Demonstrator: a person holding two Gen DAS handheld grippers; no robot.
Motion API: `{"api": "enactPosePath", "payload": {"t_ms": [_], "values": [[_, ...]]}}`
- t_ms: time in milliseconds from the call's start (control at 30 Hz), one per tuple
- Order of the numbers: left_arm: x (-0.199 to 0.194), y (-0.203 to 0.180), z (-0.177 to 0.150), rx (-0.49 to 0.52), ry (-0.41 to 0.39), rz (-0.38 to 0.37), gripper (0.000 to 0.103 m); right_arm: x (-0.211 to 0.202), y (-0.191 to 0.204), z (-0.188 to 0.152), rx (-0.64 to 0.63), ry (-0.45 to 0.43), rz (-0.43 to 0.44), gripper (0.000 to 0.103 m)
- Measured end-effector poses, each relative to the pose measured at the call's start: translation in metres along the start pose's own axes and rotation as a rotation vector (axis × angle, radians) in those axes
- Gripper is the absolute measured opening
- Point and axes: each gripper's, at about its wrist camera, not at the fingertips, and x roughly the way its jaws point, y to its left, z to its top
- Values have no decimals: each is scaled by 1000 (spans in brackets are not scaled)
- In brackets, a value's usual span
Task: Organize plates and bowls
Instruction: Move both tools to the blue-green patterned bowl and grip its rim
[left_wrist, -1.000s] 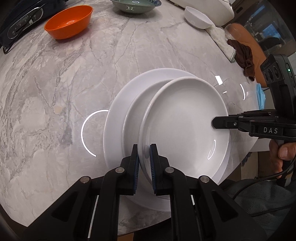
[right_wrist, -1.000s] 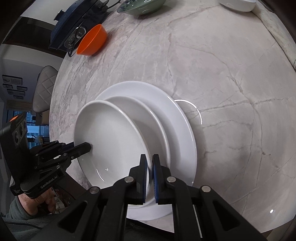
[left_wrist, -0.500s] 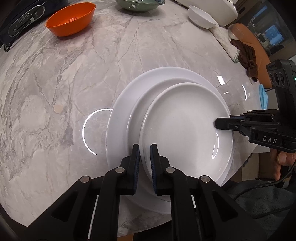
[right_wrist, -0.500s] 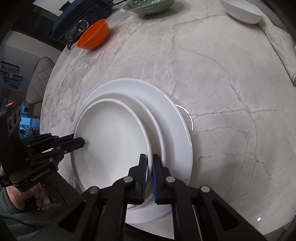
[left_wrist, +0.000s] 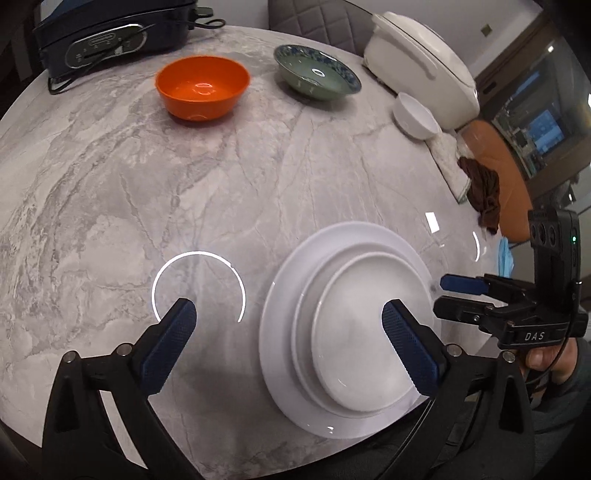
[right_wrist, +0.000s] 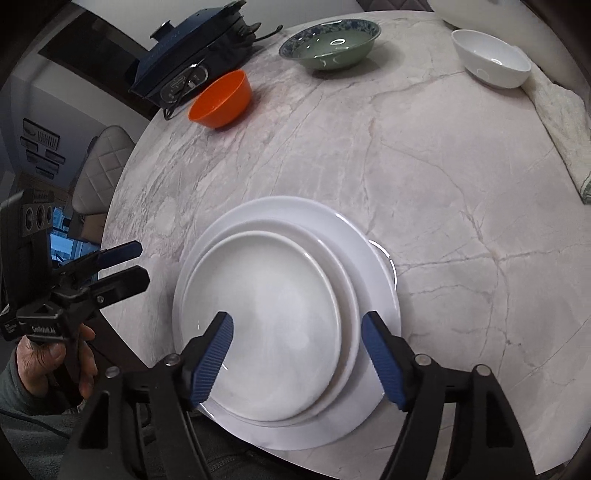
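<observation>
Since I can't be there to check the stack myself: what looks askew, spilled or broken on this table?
The top plate sits off-centre on the plate stack, shifted toward the table's near edge rather than nested concentrically. A brown cloth lies crumpled at the table's edge. No spills or breakage show.

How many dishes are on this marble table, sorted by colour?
White: 4, namely three stacked plates and one small bowl
Orange: 1 bowl
Green with blue rim: 1 bowl
Total: 6
</observation>
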Motion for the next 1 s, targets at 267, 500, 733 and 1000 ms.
{"api": "enactPosePath", "payload": {"t_ms": [267,500,733,1000], "values": [[-39,42,57,-90,-112,-100,102,-48,-41,34,191,-163,74,75],[-42,51,170,-33,-88,-35,102,-81,-58,111,227,-295,71,75],[1,41,275,29,-20,39,102,-73,-68,206,197,-323,102,75],[79,26,351,105,89,6,100,-11,-94,262,326,-218,117,74]]}}
